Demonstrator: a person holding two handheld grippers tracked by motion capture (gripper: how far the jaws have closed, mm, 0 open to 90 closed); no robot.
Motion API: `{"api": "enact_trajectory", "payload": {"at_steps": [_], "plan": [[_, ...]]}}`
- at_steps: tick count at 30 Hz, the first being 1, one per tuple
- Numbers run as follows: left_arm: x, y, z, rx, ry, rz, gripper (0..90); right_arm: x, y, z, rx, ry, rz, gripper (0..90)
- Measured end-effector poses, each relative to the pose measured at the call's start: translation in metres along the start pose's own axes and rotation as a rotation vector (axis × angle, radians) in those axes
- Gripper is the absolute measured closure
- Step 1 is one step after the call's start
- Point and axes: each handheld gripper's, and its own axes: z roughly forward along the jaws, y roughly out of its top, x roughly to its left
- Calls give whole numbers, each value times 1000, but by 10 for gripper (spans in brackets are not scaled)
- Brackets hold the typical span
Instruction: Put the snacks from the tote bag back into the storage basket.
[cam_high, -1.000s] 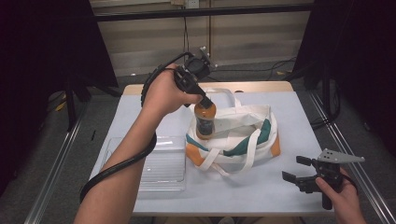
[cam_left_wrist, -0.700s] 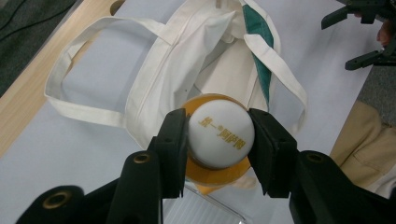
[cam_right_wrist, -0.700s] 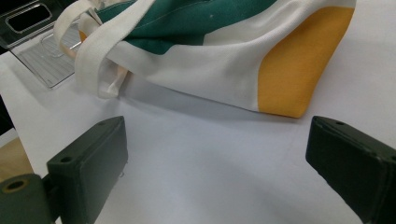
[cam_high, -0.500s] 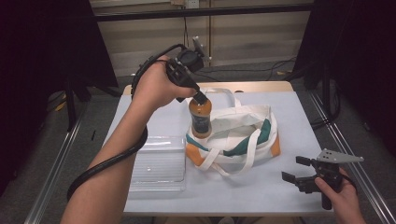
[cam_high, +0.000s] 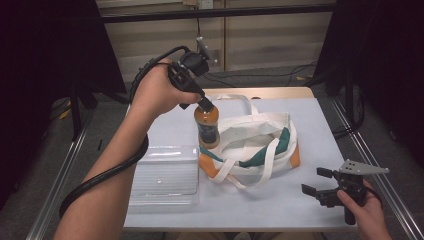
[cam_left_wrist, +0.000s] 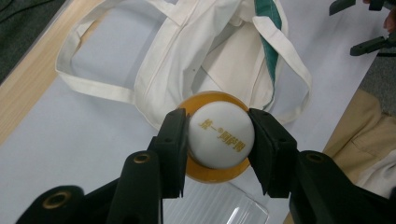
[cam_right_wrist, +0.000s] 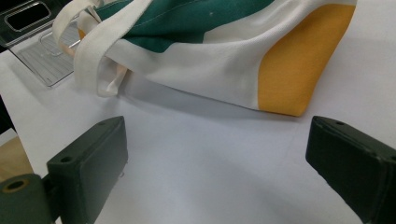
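An amber drink bottle (cam_high: 207, 125) with a white cap (cam_left_wrist: 220, 135) hangs upright at the left rim of a white tote bag (cam_high: 260, 145) with green and orange panels. My left gripper (cam_high: 204, 103) comes down from above and is shut on the cap, its black pads (cam_left_wrist: 175, 140) pressing both sides. In the left gripper view the bag (cam_left_wrist: 210, 46) lies open just beyond the bottle. My right gripper (cam_high: 315, 181) rests open near the table's front right corner. Nothing lies between its jaws, which face the bag's orange corner (cam_right_wrist: 299, 65).
A clear plastic tray (cam_high: 165, 175) lies left of the bag near the front edge, and its corner (cam_right_wrist: 46, 51) appears in the right gripper view. The bag's straps (cam_high: 235, 172) trail onto the white tabletop (cam_high: 280, 210). Dark curtains and metal rails flank the table.
My left hand has carried the bottle a little to the left and slightly up along the bag's left rim. The right gripper has stayed where it was.
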Motion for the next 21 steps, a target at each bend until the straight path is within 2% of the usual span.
{"api": "enact_trajectory", "payload": {"at_steps": [1, 2, 4, 8, 9, 10, 11, 13, 21], "plan": [[1, -1, -1, 1, 1, 8, 592, 0, 0, 0, 2, 1, 1, 55], [0, -2, -1, -3, 2, -9, 592, 0, 0, 0, 2, 1, 1, 55], [2, -3, -2, 5, 3, 3, 592, 0, 0, 0, 0, 0, -1, 55], [3, -6, -5, 17, -4, -15, 593, 1, 0, 0, 2, 0, -2, 55], [4, -7, -5, 20, -4, -8, 592, 1, 0, 0, 1, -1, -4, 55], [3, -8, -5, 10, -2, -21, 593, 1, 0, 0, 1, 0, -4, 55], [5, -9, -6, 28, -4, -12, 593, 1, 0, 0, 2, 0, -3, 55], [5, -11, -6, 14, 4, -31, 592, 1, 0, 0, 4, -1, -1, 55], [9, -19, -7, 38, 9, -35, 592, 1, 0, 0, 3, -1, 0, 55]]}}
